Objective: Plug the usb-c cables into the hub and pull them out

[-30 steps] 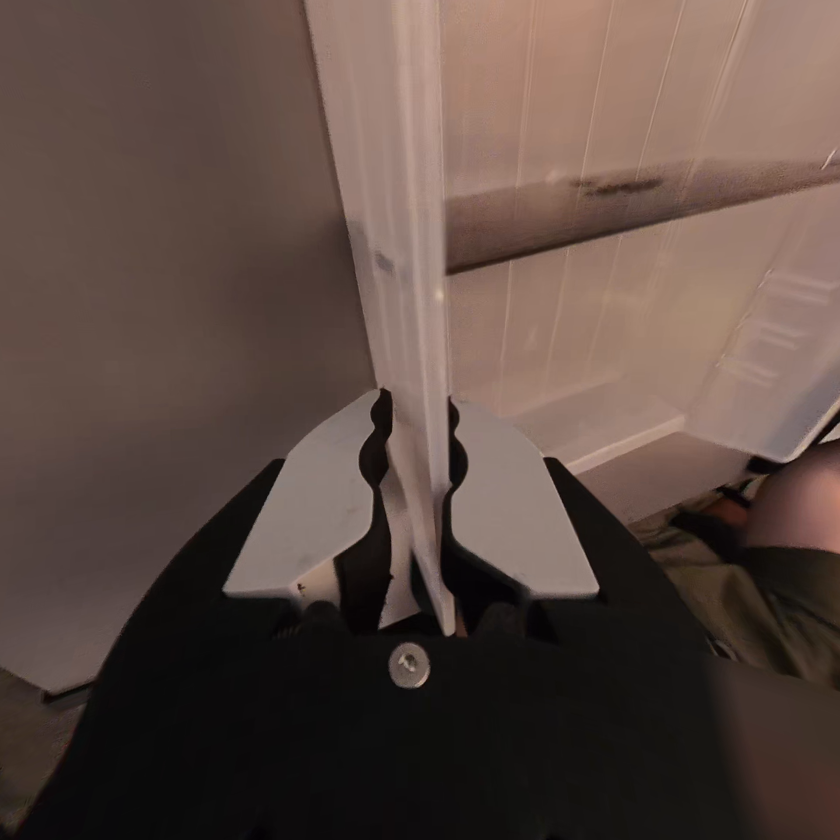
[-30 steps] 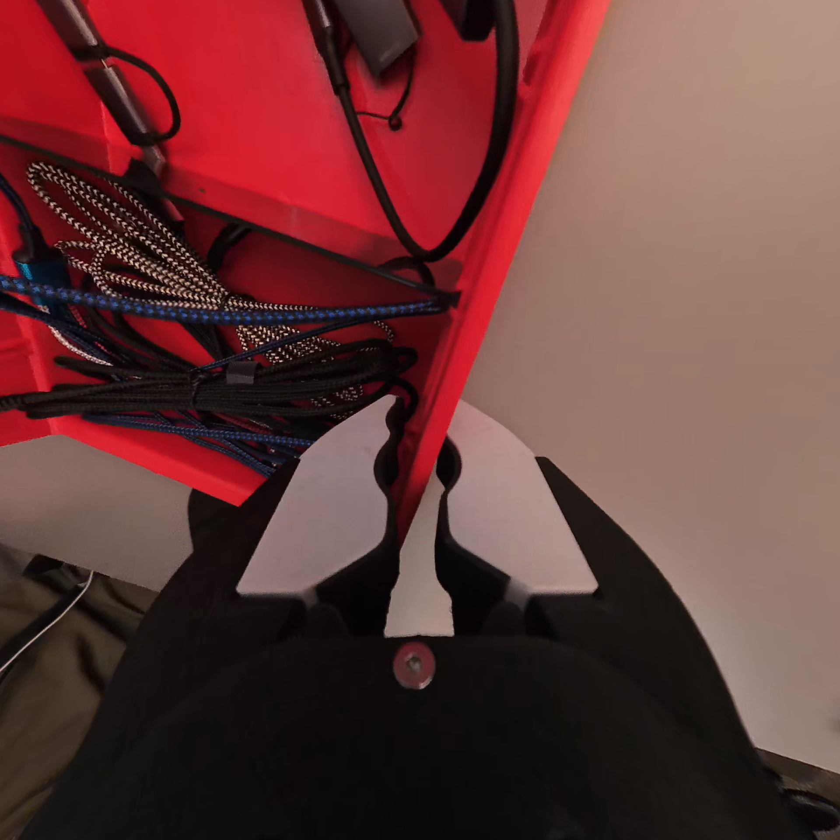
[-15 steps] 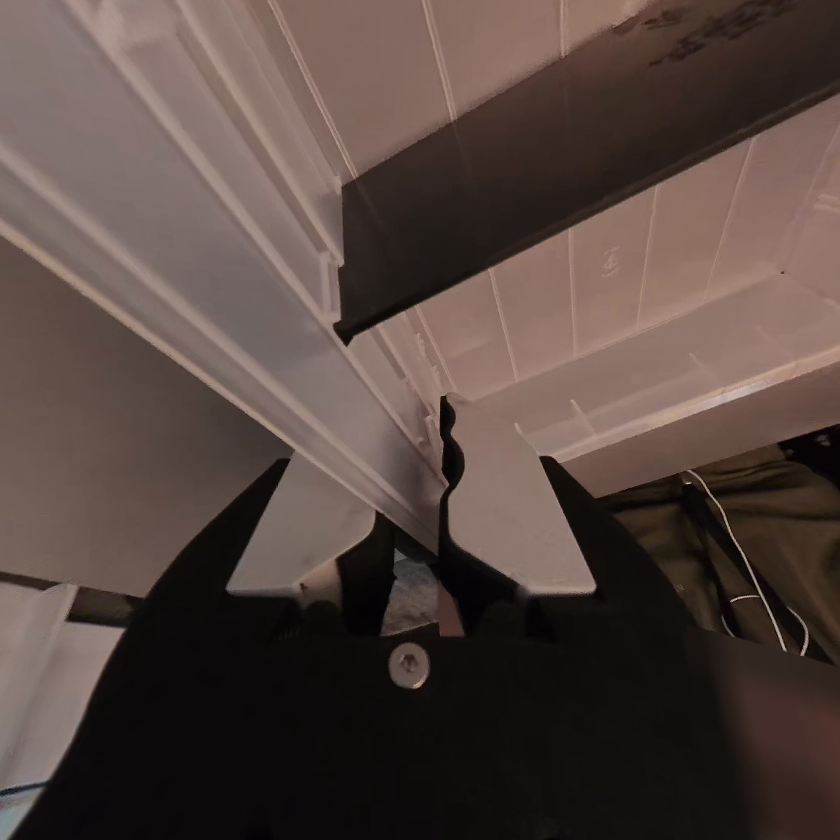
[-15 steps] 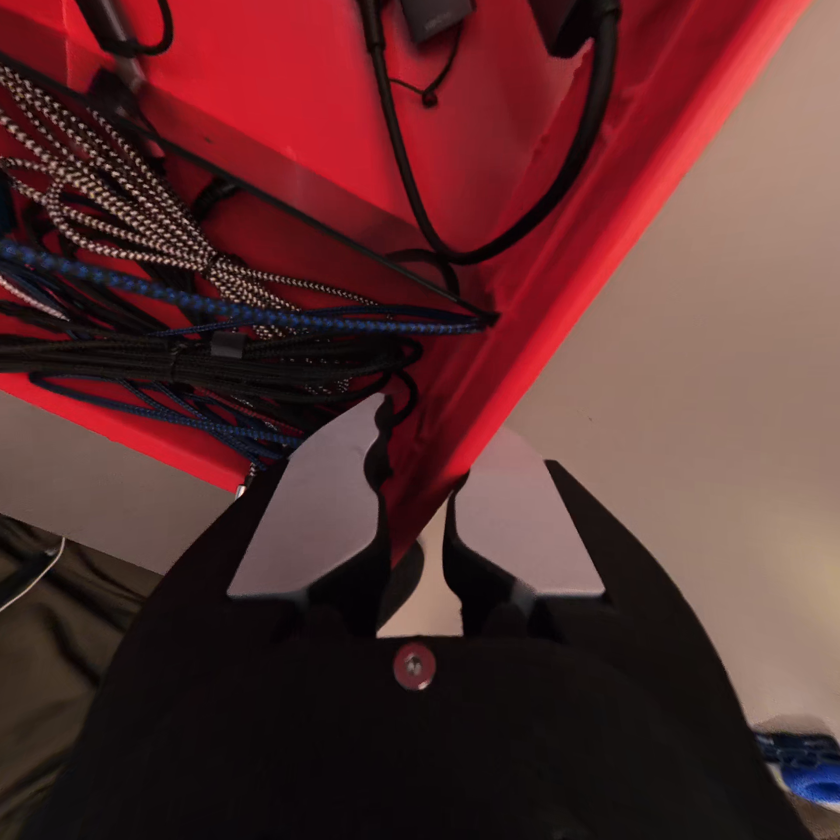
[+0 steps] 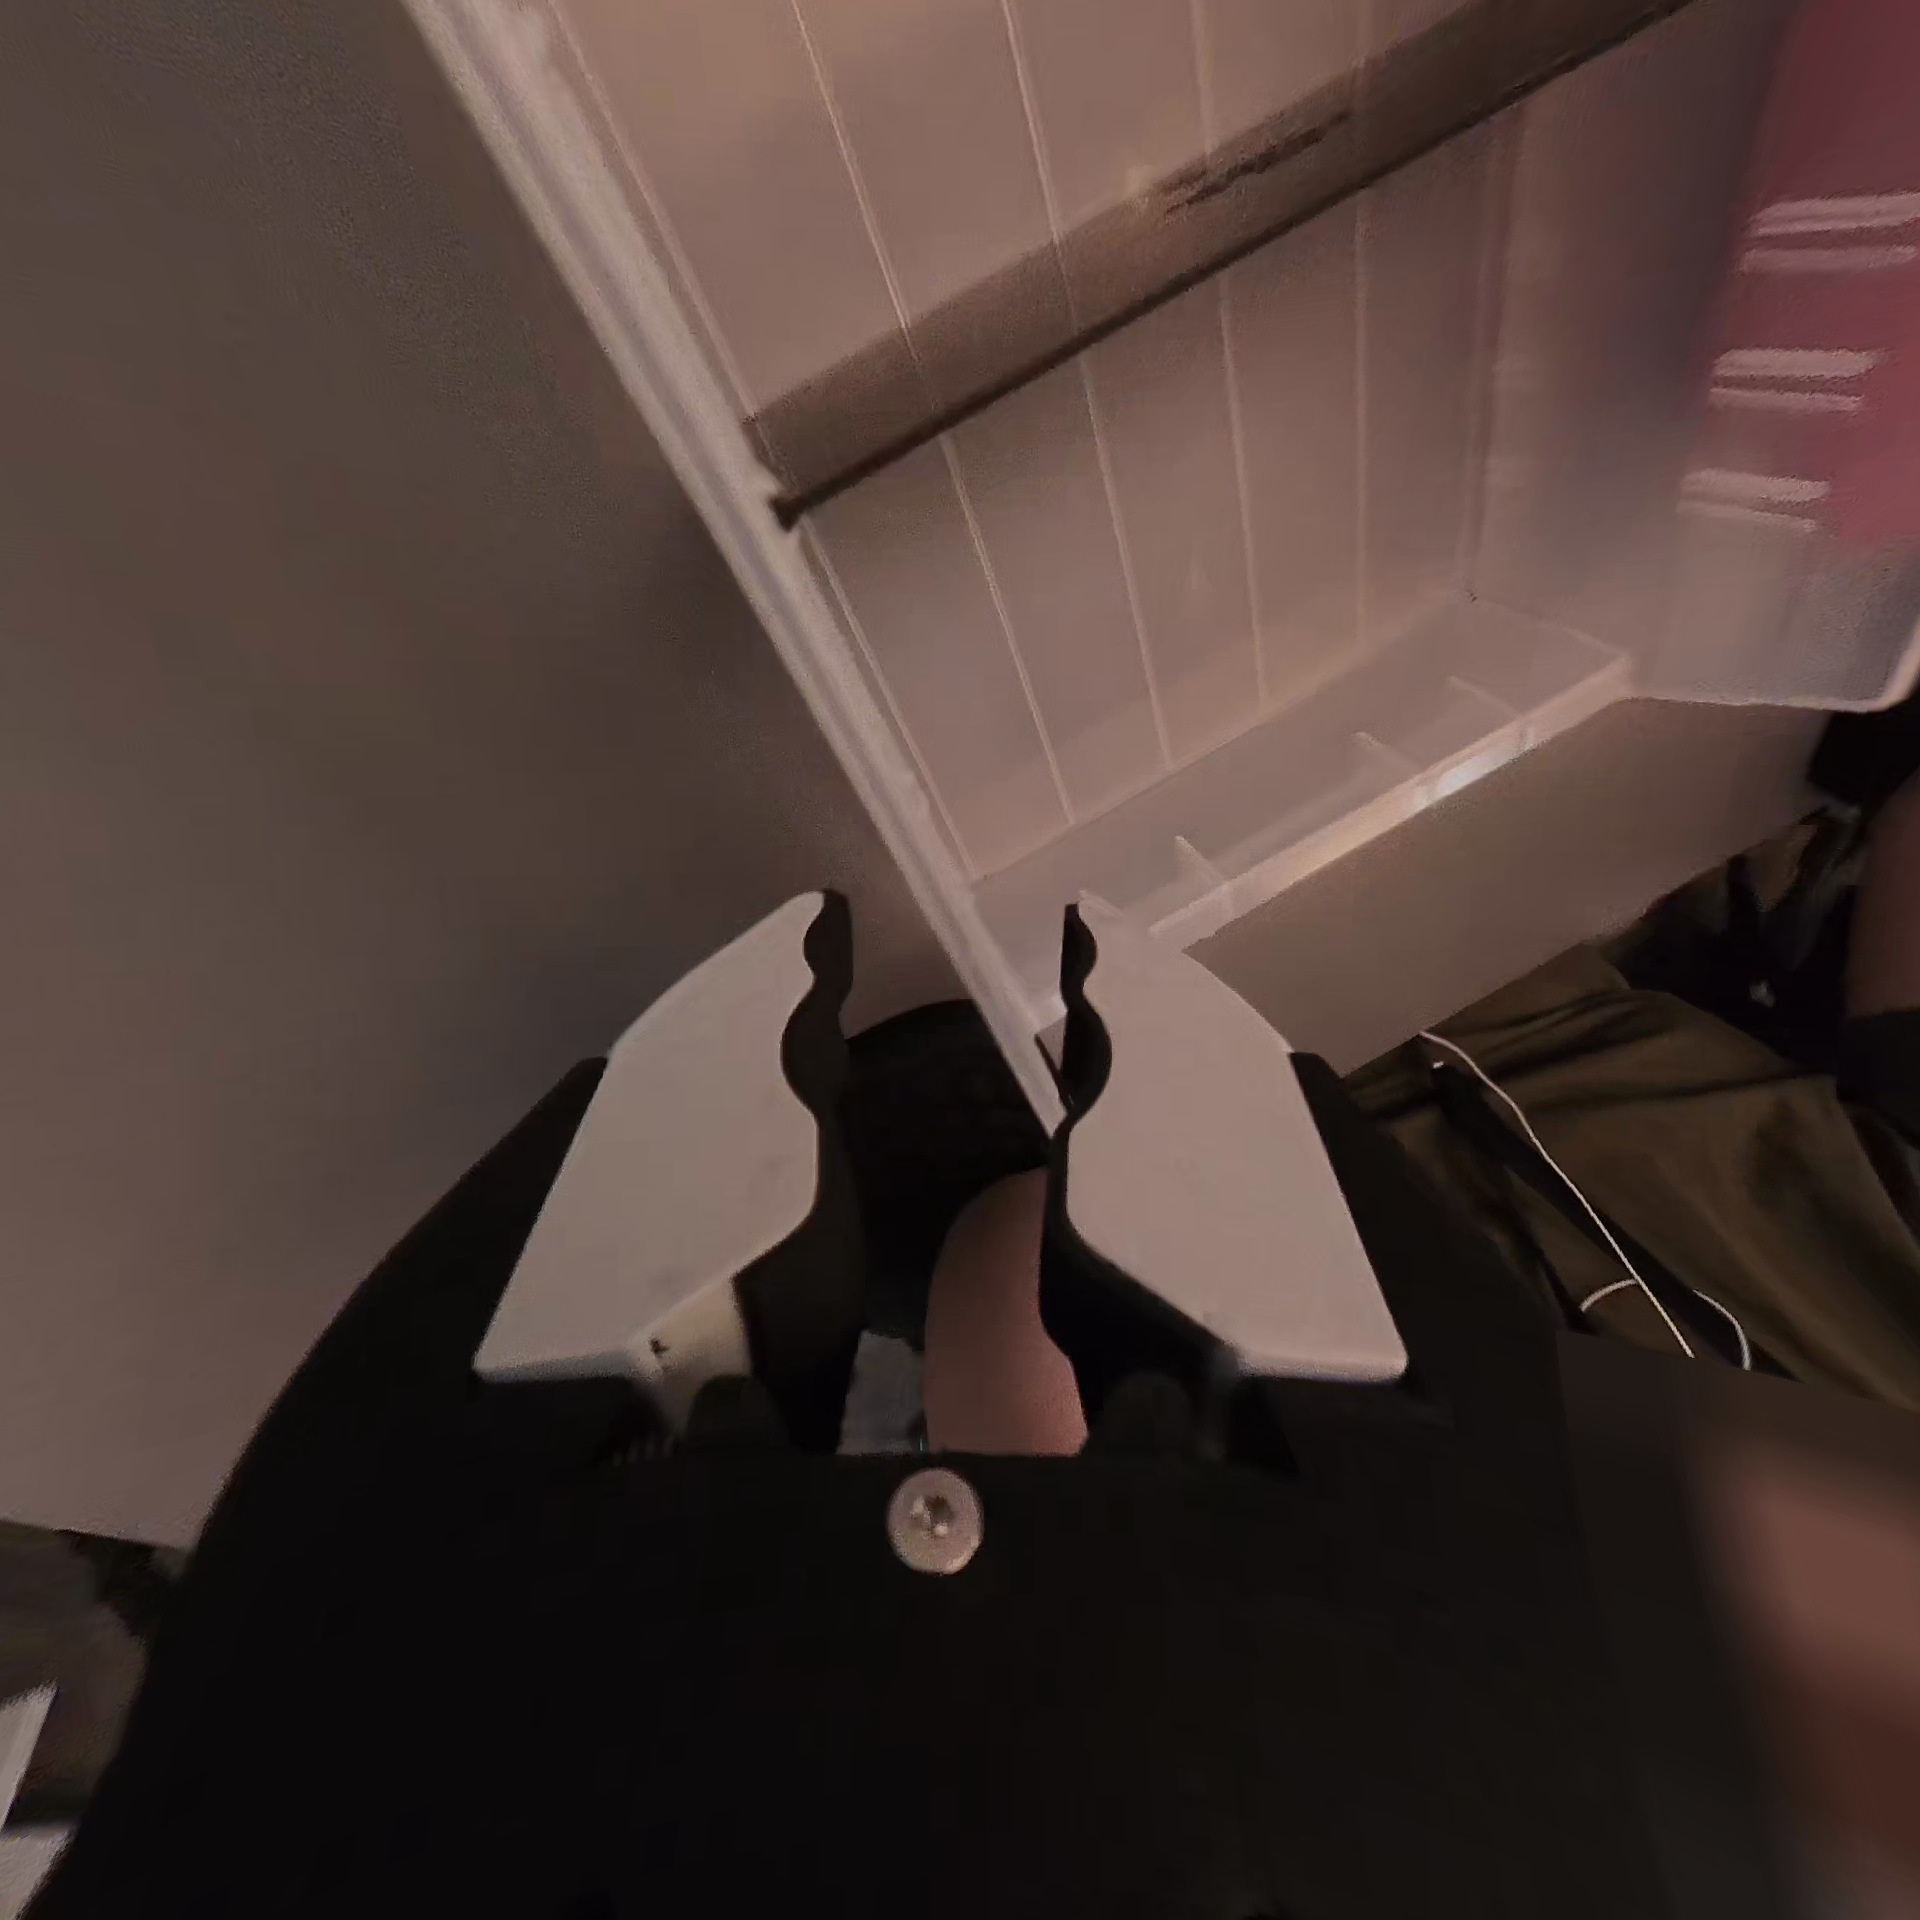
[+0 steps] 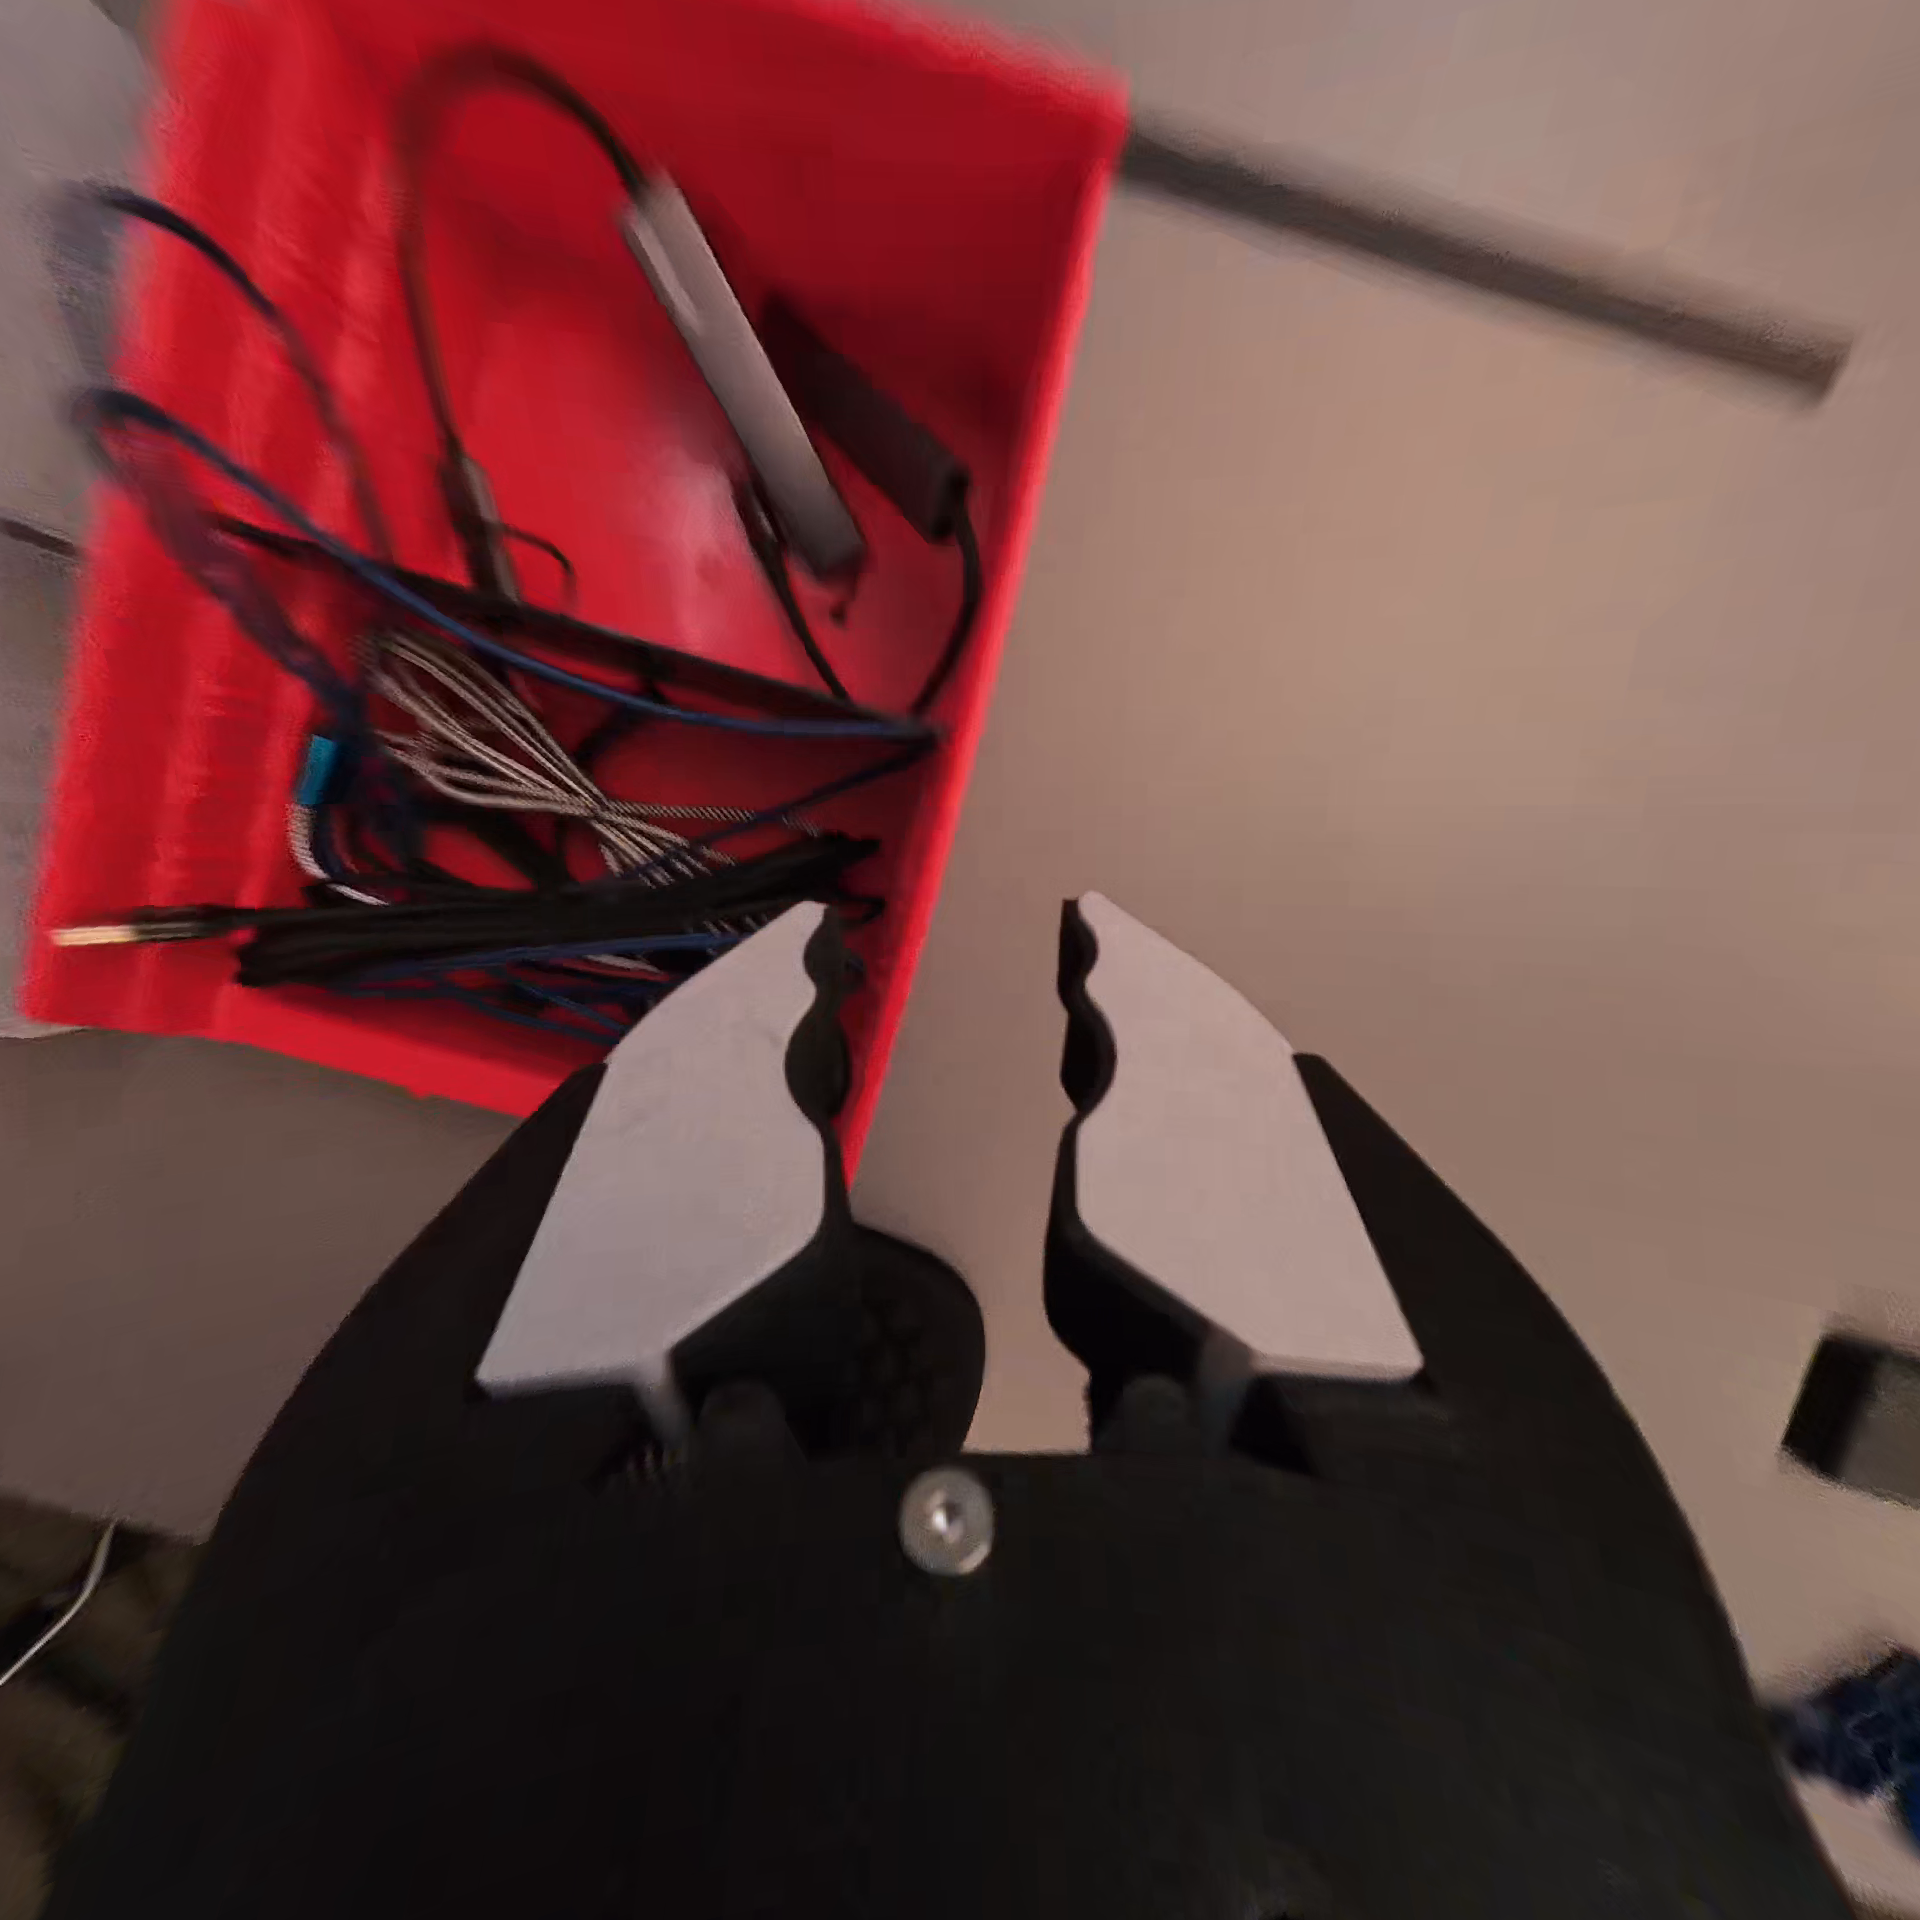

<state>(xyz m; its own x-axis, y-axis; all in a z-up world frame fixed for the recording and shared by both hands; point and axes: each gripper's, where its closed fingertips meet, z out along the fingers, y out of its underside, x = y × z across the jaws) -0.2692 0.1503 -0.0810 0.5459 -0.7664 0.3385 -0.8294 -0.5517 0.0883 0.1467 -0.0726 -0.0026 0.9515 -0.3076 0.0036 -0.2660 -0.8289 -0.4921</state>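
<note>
In the right wrist view a red bin [image 6: 1029,499] sits on the pale table. It holds a grey hub [image 6: 748,384] with a black cable, a black box-shaped device [image 6: 873,426] beside it, and a tangle of black, blue and braided cables [image 6: 540,831]. My right gripper [image 6: 943,925] is open and empty, just off the bin's near right corner. In the left wrist view my left gripper [image 5: 948,925] is open and empty; the rim of a clear plastic bin [image 5: 1143,468] runs between its fingertips. The clear bin has a dark divider [image 5: 1122,301] and looks empty.
The pale table [image 5: 312,623] spreads to the left of the clear bin. Dark olive clothing [image 5: 1558,1143] with a thin white wire lies at the lower right. In the right wrist view a dark strip [image 6: 1455,249] crosses the table beyond the red bin. About 50 centimeters separates my left fingertips from my right.
Both grippers have opened and let go of the bin walls they held: the left off the clear bin's rim, the right off the red bin's wall. The right has drawn back.
</note>
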